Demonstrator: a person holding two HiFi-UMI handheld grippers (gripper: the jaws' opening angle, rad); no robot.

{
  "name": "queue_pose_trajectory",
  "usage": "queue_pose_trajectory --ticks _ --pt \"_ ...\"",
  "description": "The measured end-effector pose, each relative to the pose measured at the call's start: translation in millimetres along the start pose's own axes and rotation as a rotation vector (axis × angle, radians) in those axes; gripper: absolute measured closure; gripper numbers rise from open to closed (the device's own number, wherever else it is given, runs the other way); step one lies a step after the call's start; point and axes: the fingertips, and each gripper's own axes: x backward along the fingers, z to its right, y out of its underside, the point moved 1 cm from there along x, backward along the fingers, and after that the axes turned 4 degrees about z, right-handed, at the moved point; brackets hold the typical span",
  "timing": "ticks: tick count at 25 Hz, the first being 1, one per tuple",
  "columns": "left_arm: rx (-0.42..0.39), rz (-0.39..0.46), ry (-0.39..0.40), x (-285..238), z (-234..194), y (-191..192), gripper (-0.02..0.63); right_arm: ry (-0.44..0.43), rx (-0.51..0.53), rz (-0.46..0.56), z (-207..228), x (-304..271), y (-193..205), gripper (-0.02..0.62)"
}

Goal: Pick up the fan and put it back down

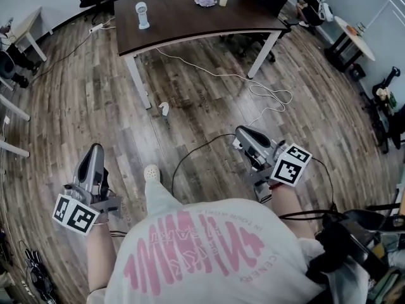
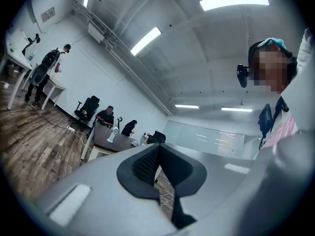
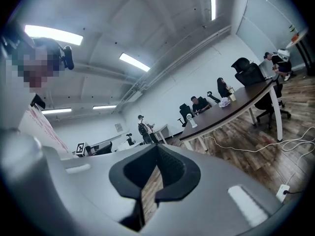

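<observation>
Since the white fan [image 1: 142,14] stands at the left end of the far dark surface [image 1: 190,19], well beyond reach, the left tongs [image 1: 95,151] and right tongs [image 1: 245,133] are carried low over the wooden floor [image 1: 209,100], each pressed together on nothing, presumably idle for the approach.

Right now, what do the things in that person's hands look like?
The left gripper and right gripper are silver-grey and tapered, with black textured pads and a white cube of black square markers each. The person wears a white, pink-printed short-sleeved T-shirt.
</observation>
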Motion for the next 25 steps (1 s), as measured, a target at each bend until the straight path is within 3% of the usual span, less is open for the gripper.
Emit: queue_pose_trajectory --ticks 5,12,25 --pt "0.013 -0.055 0.116 -59.9 -1.4 9.6 0.588 0.097 -0.03 0.069 23.6 14.8 -13.2 0.589" --pt "0.019 -0.084 0.229 -117.0 -25.5 8.6 0.588 0.155 -0.038 0.111 35.0 -6.8 -15.6 0.589" --pt "0.029 -0.109 0.267 -189.0 -124.2 -30.4 0.588 0.162 -0.034 0.107 57.2 -141.7 -39.0 0.589"
